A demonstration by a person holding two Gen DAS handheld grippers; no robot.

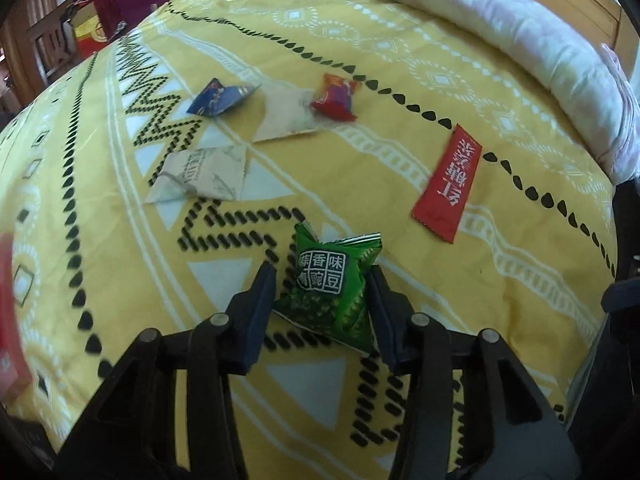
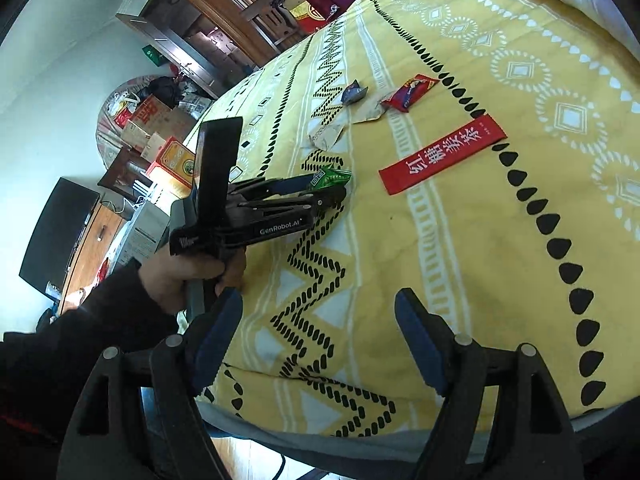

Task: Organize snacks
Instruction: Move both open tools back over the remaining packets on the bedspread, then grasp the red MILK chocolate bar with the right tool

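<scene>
1. Left gripper (image 1: 322, 294) up close, fingers pinching one green snack packet (image 1: 334, 284) just above the yellow bedspread (image 1: 500, 280).
2. Right gripper (image 2: 318, 320) hovers near the bed's edge, fingers spread, holding nothing.
3. Farther off: one long red sachet (image 1: 448, 184), one red candy (image 1: 335, 97), one blue packet (image 1: 218, 97), two beige packets (image 1: 202, 174).

Glossy foil green snack packet (image 1: 332, 284), matt paper sachets (image 1: 202, 174), soft woven cloth yellow bedspread (image 1: 400, 80).

Both views were evenly and brightly lit, with soft shadows; edges were bent by fisheye distortion, and a red object (image 1: 10, 312) was blurred.
</scene>
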